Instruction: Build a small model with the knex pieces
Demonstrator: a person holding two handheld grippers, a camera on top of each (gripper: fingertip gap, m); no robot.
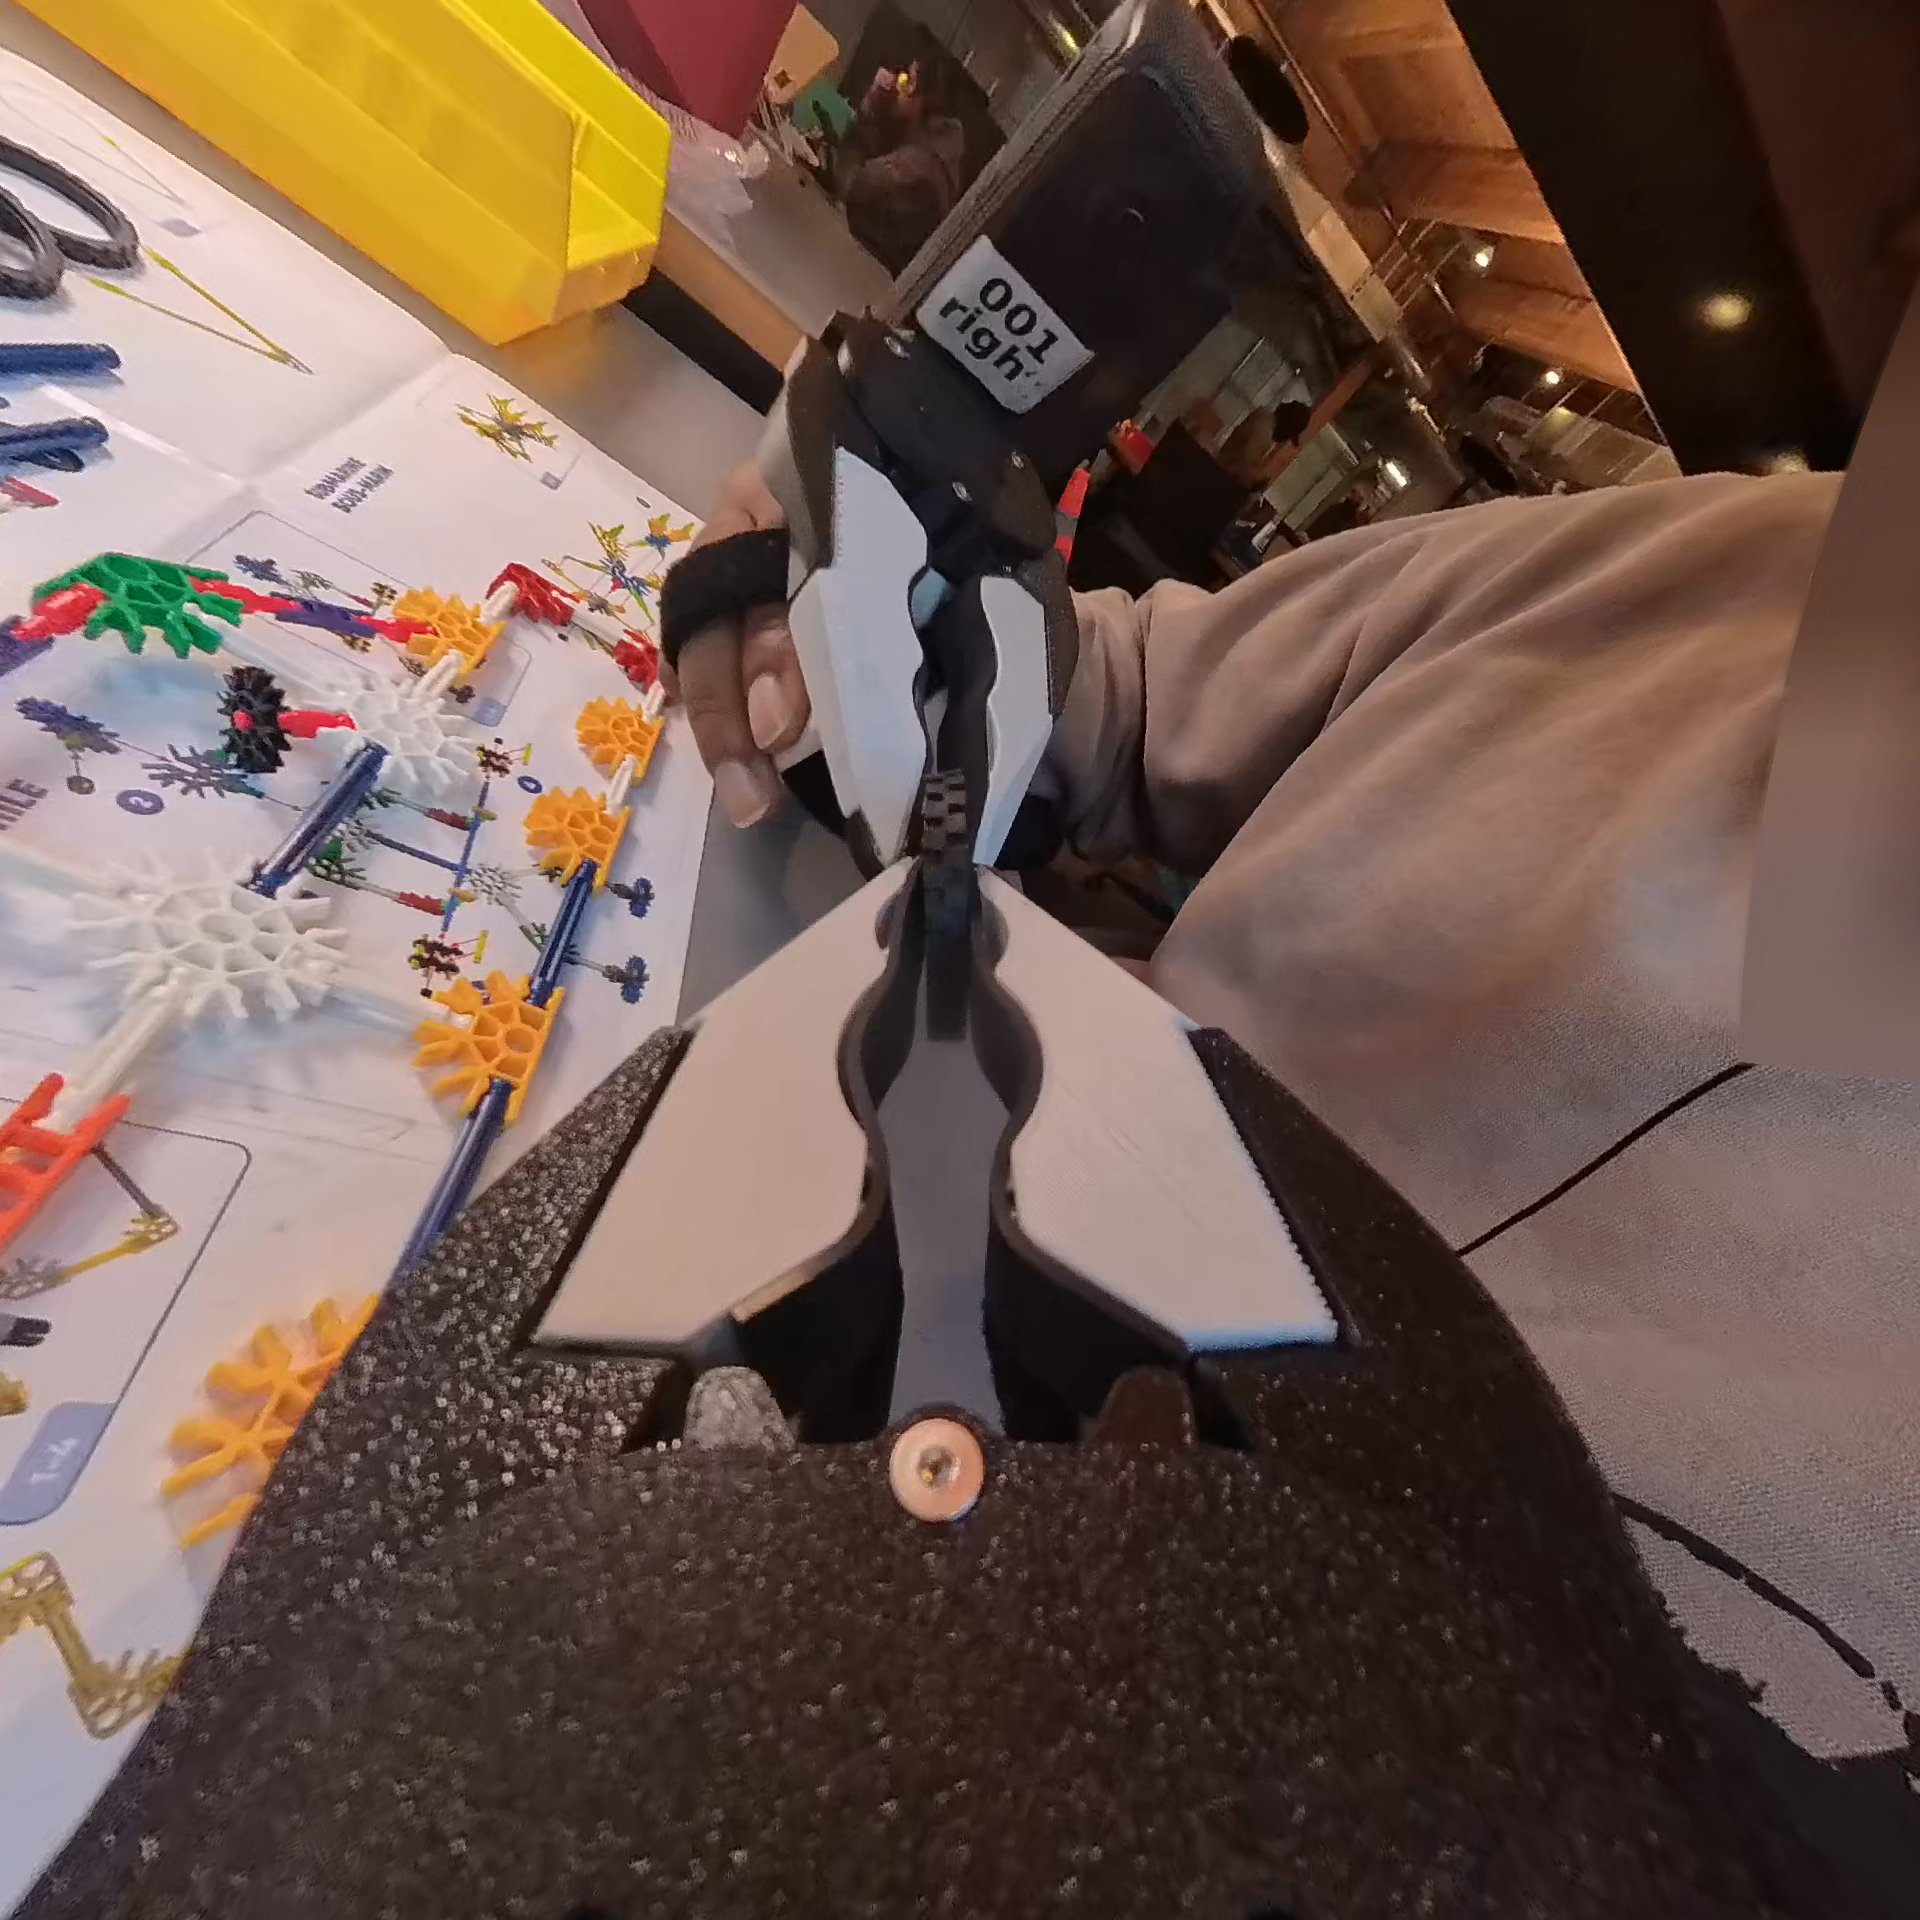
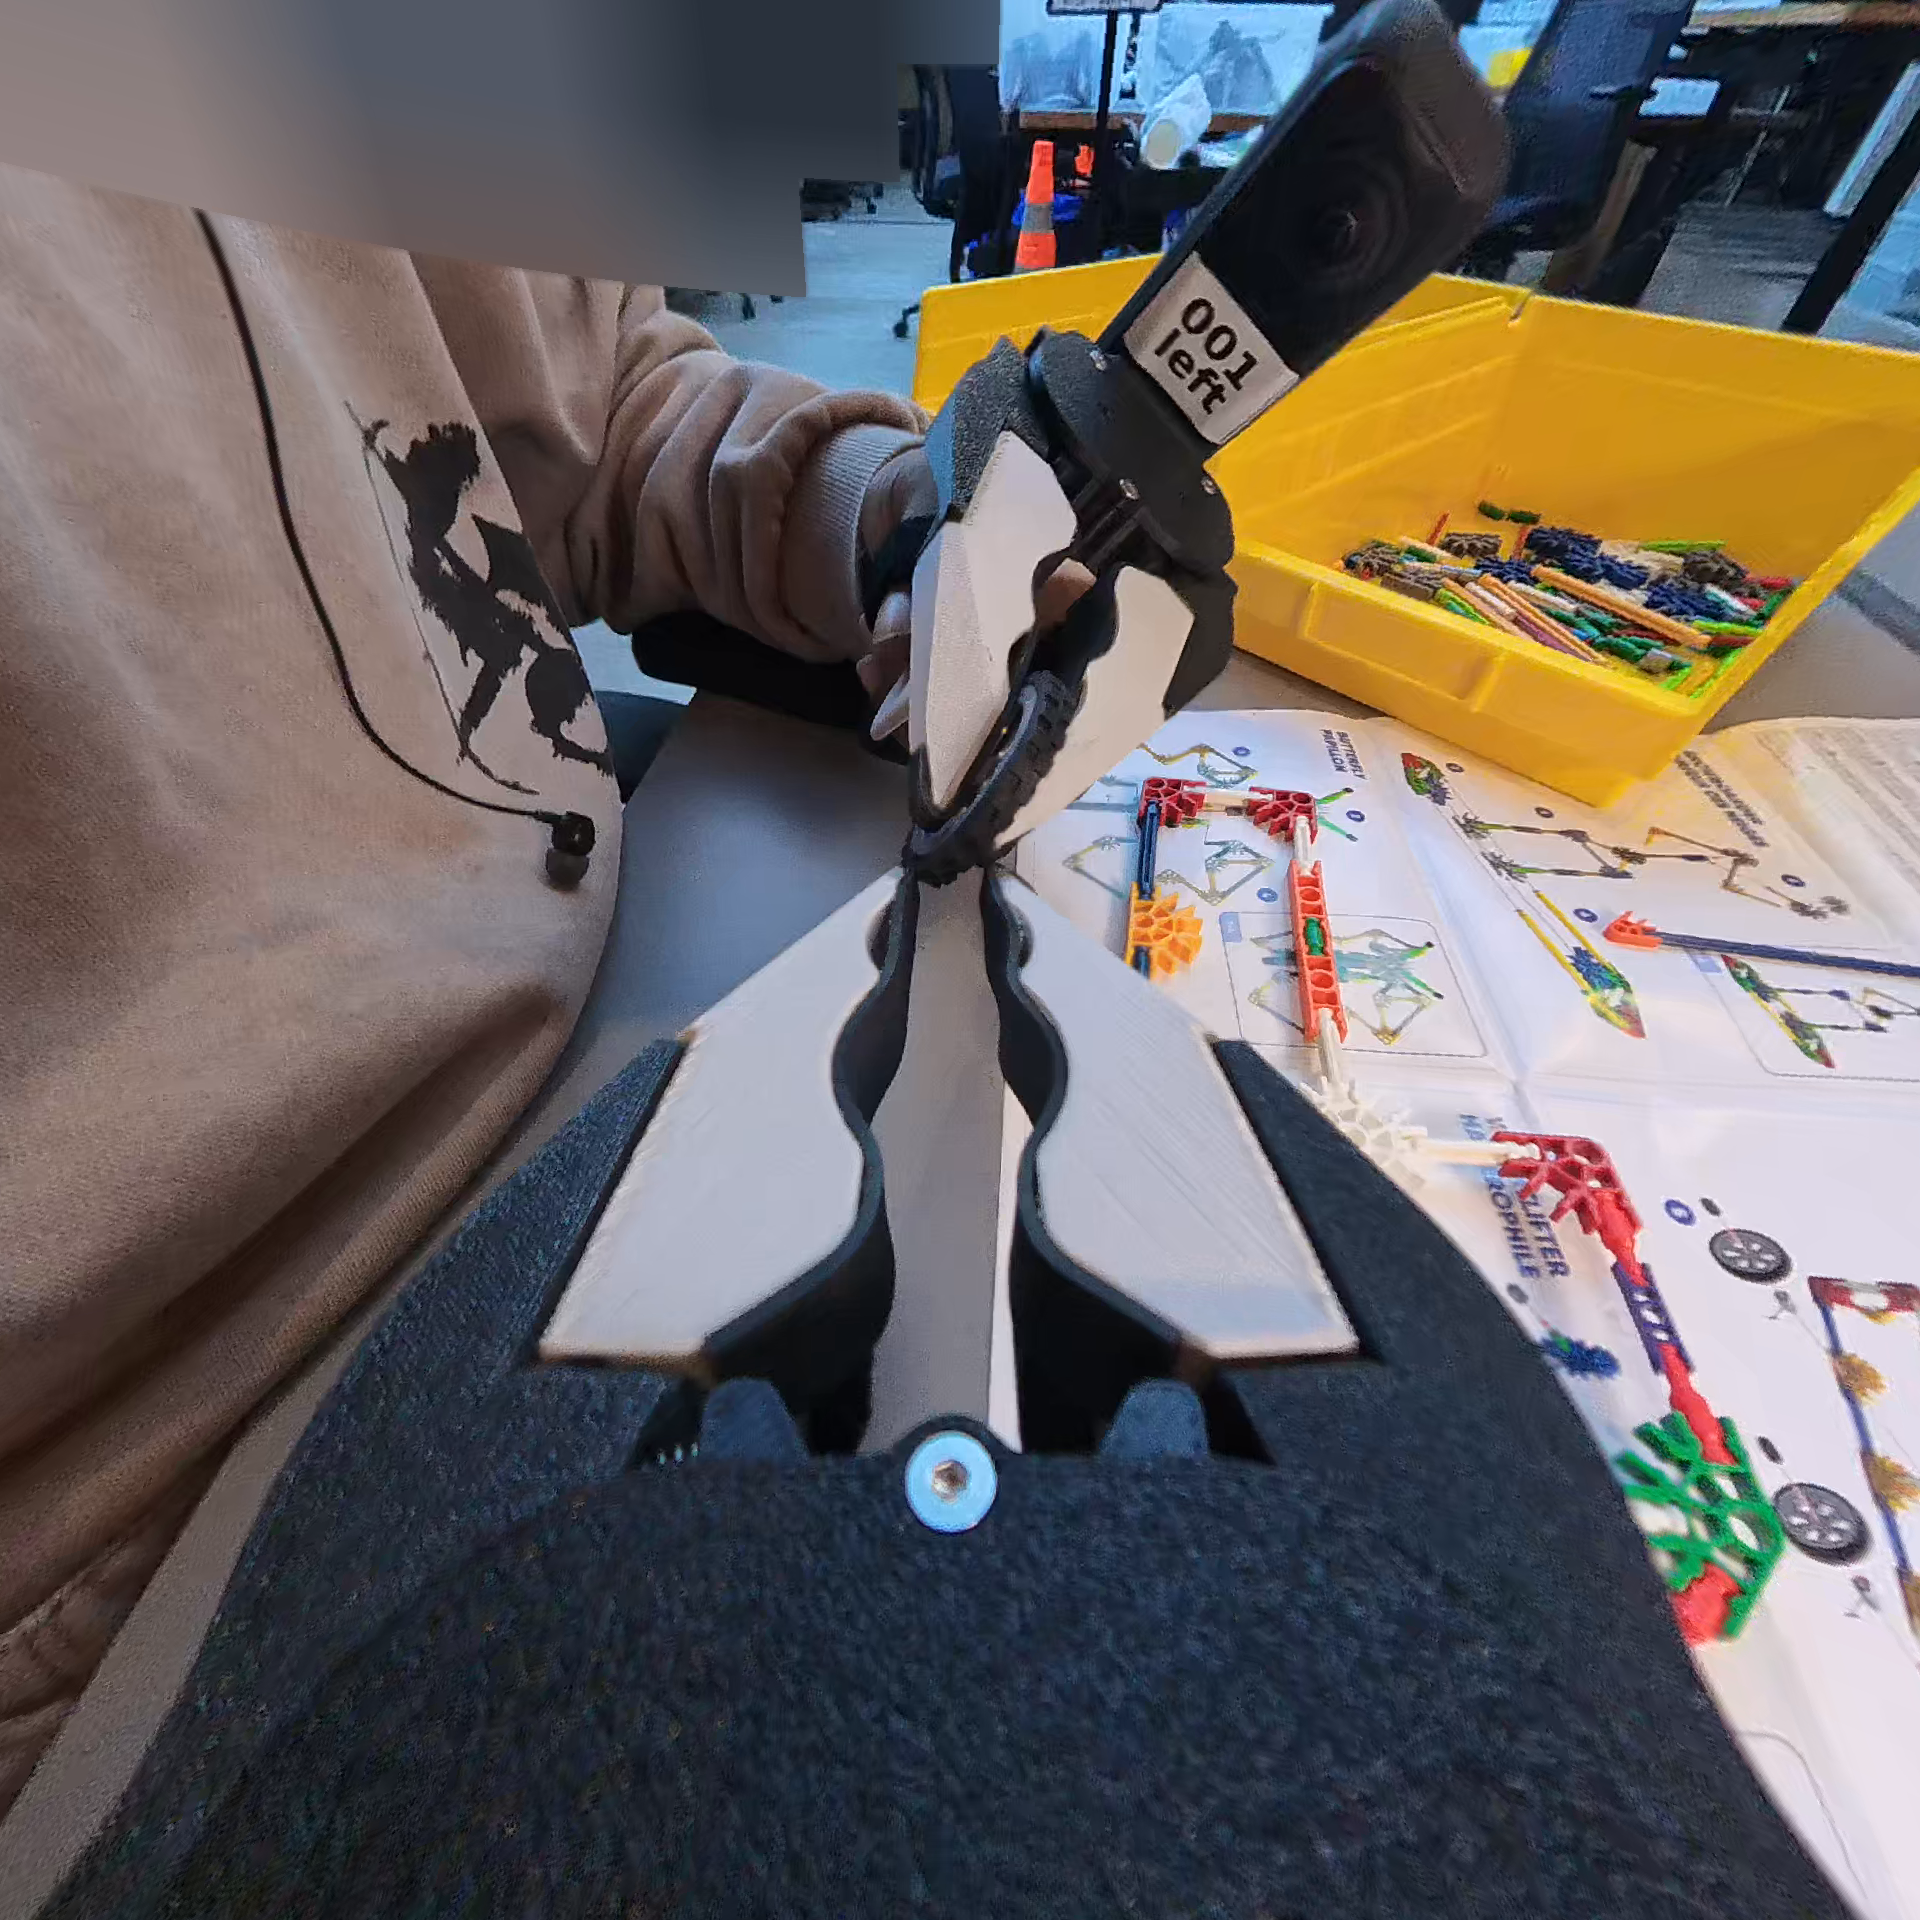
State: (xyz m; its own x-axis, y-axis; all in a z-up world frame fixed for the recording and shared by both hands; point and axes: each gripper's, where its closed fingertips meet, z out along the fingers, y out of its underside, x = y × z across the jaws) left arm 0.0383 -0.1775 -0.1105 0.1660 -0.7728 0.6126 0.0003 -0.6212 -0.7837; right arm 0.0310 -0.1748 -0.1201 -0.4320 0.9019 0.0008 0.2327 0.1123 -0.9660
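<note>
Two sets of tongs are meeting tip to tip just above the near edge of the counter (image 2: 748, 831), in front of a person in a beige sweatshirt (image 2: 260, 831). The left tongs (image 2: 971, 826) are clenching a small black toy tyre (image 2: 1003, 769), its treaded rim squeezed between the white fingers (image 2: 966, 623) and poking out at the tips. The right tongs (image 2: 948, 894) are closing narrowly on the same tyre from the opposite side; the left wrist view is showing its tread running from one pair of tips into the other (image 1: 943, 831), though whether the right pair is truly gripping or only touching is hard to tell.

The risk appears to lie in that shared hold: the tyre is soft and pinched only at its edge, so a twist or uneven pull from either hand could be folding it or popping it loose, and it would likely be rolling off the counter edge into the person's lap.

Just beyond, a half-built construction-toy model (image 1: 436, 727) of white snowflake connectors (image 1: 208, 935), orange connectors (image 1: 571, 821) and blue rods (image 1: 312, 821) is lying on an unfolded instruction sheet (image 2: 1558, 1039); a dropped part or a swinging wrist could be knocking it apart. Further black tyres (image 1: 62, 223) are resting farther along the sheet. At the back a yellow parts bin (image 2: 1455, 665) is holding loose rods and connectors (image 2: 1558, 592).
</note>
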